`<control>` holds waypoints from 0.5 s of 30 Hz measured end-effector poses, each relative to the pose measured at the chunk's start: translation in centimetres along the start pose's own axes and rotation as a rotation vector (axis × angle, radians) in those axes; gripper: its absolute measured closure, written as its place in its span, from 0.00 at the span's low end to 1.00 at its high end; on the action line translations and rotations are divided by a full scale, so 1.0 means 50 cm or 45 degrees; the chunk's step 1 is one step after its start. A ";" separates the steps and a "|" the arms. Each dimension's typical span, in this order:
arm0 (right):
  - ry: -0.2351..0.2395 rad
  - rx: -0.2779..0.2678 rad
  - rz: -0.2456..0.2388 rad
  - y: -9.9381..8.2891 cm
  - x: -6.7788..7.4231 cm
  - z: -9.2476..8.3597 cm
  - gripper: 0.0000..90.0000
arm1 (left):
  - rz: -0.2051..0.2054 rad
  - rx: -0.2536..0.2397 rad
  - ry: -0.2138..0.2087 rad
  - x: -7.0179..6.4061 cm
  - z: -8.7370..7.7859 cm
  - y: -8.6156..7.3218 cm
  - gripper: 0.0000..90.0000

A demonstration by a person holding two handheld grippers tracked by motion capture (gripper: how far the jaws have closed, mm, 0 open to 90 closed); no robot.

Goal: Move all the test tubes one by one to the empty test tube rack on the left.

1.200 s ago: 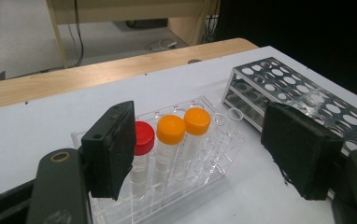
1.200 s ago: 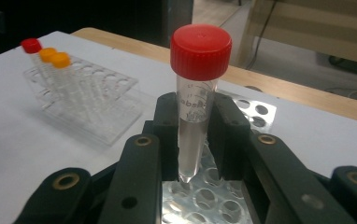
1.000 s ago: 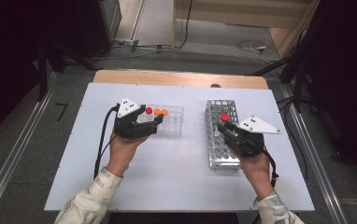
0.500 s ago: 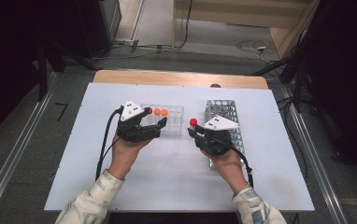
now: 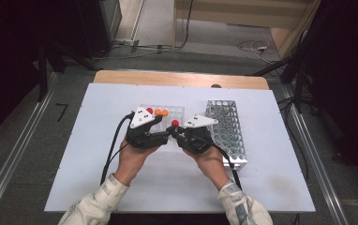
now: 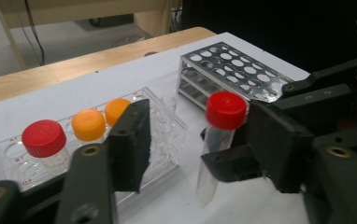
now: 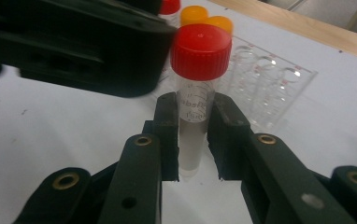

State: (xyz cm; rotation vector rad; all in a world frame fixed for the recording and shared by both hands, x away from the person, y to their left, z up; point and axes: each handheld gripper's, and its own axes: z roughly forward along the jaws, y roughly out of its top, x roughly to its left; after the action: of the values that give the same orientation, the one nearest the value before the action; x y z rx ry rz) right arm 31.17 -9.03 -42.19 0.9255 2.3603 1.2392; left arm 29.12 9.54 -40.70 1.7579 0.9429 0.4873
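We see one red-capped tube [image 7: 196,93] held upright in the right gripper [image 7: 194,140], its two pads pressed on the clear wall just below the cap. It hangs above the white table [image 5: 83,187], between the clear plastic rack [image 6: 167,123] and the metal rack [image 5: 226,131]. The tube's lower end is hard to read — in the right gripper view it fades against the pale surface, and we cannot tell whether anything is inside.

The left gripper [image 6: 200,144] sits around the same tube. Its jaws have just been closing, the tube stands between them, and they are at a middling width. One jaw is close against the tube's far side, but whether either pad presses on it we cannot tell, since the right gripper's jaws cover that spot.

In the clear plastic rack we count three capped tubes: one red [image 6: 43,137] and two orange [image 6: 89,125] — the second orange is partly hidden behind the left jaw. The rack's near edge is cut off by the jaws.

The metal rack shows many round holes; its near end is hidden by the right gripper.
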 end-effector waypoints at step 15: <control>0.041 -0.008 -0.024 0.010 0.028 0.012 0.79 | 0.001 0.008 -0.034 0.003 0.000 -0.004 0.77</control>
State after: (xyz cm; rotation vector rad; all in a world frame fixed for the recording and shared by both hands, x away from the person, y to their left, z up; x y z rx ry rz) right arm 30.65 -7.52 -42.11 0.8853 2.3831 1.2631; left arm 29.13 9.67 -40.90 1.7663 0.9256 0.4610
